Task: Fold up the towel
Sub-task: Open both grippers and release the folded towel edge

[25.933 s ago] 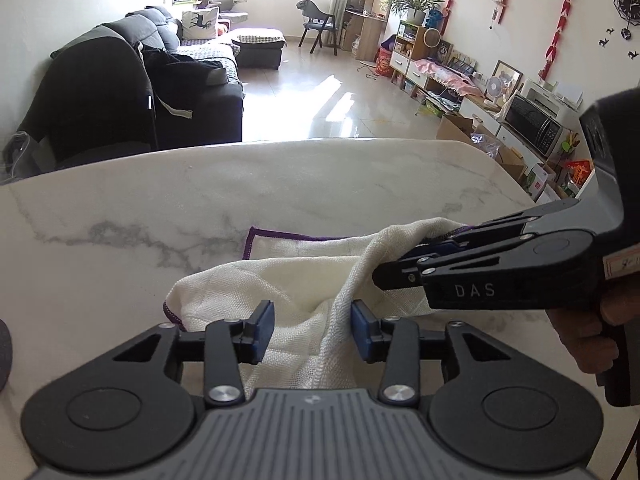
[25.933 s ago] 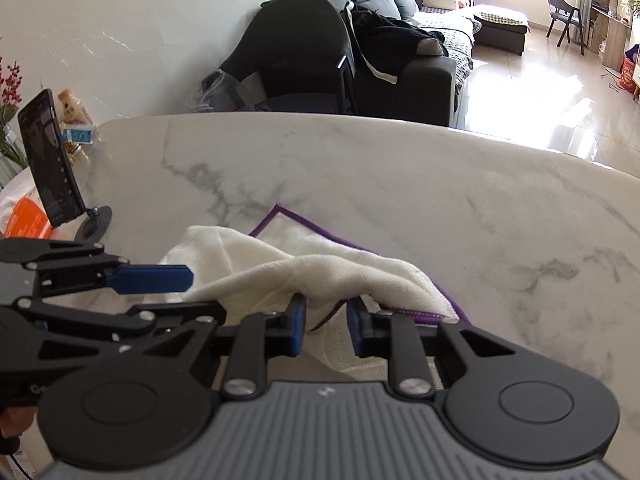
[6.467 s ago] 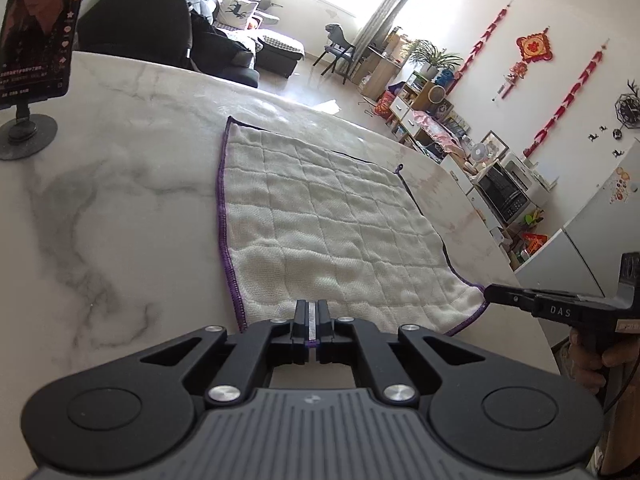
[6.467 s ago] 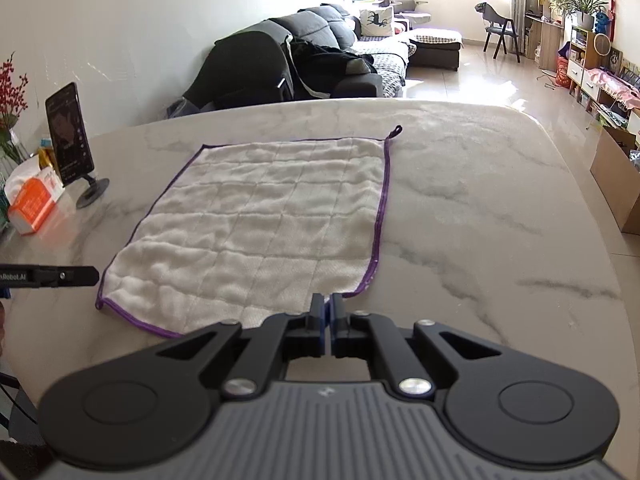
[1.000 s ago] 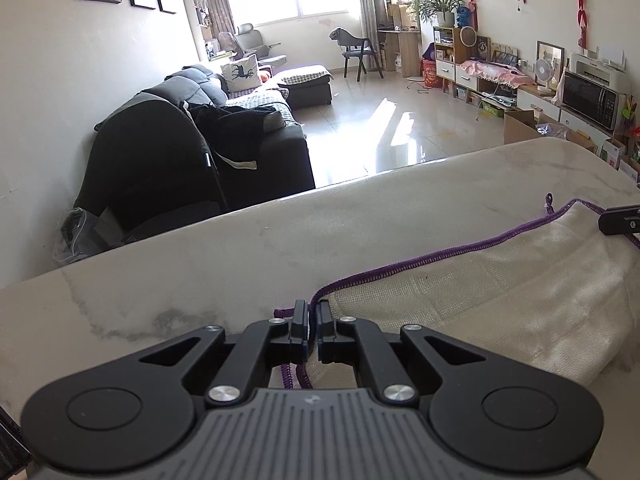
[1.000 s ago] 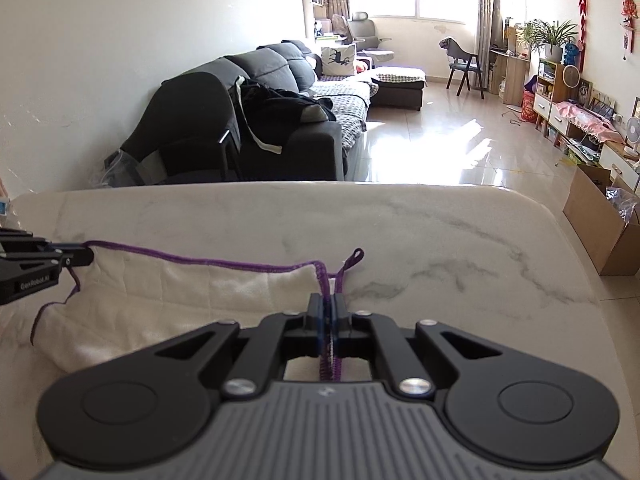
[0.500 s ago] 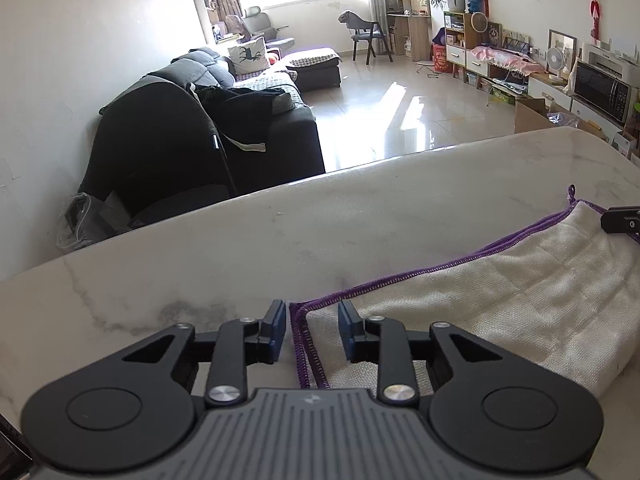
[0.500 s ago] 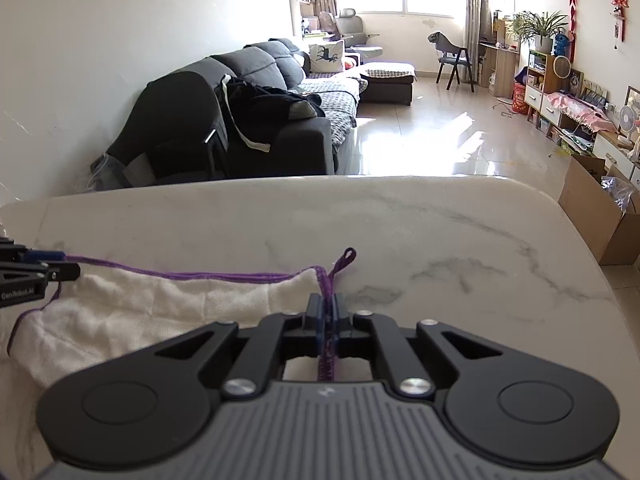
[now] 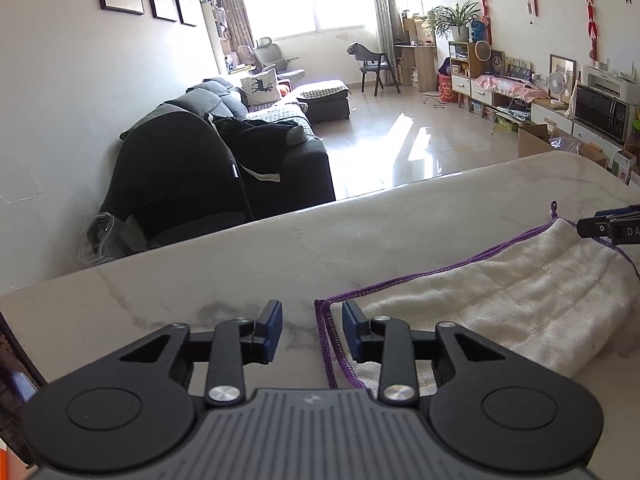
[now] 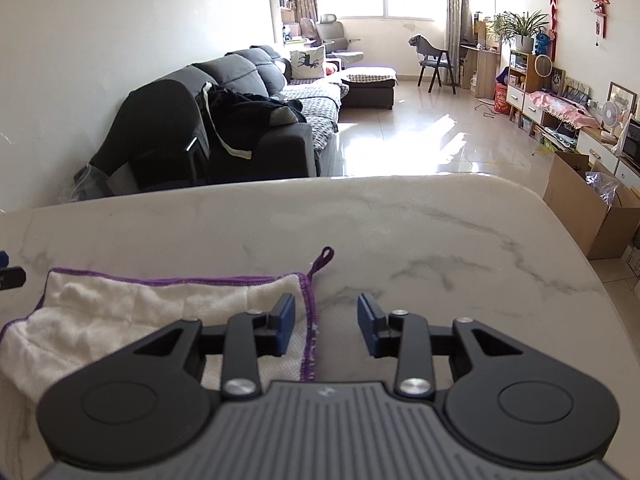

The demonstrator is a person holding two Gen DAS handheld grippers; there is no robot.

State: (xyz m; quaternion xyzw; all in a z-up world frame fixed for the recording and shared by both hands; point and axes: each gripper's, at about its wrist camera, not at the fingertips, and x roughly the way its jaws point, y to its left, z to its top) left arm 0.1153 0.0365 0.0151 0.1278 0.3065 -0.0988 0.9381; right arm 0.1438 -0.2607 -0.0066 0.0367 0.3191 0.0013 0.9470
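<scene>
Nearest, the left gripper (image 9: 311, 326) and the right gripper (image 10: 326, 324) are seen with jaws just parted, nothing pinched. The towel (image 9: 520, 292), soft and light, is laid folded on the marble table (image 10: 400, 216), its long axis across between the grippers; the purple-hemmed corners are judged best for gripping.

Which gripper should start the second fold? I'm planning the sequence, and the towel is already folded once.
Probably the left gripper: its open jaws straddle the towel hem. The right gripper is also open, but the hem lies by one finger, off centre.
</scene>
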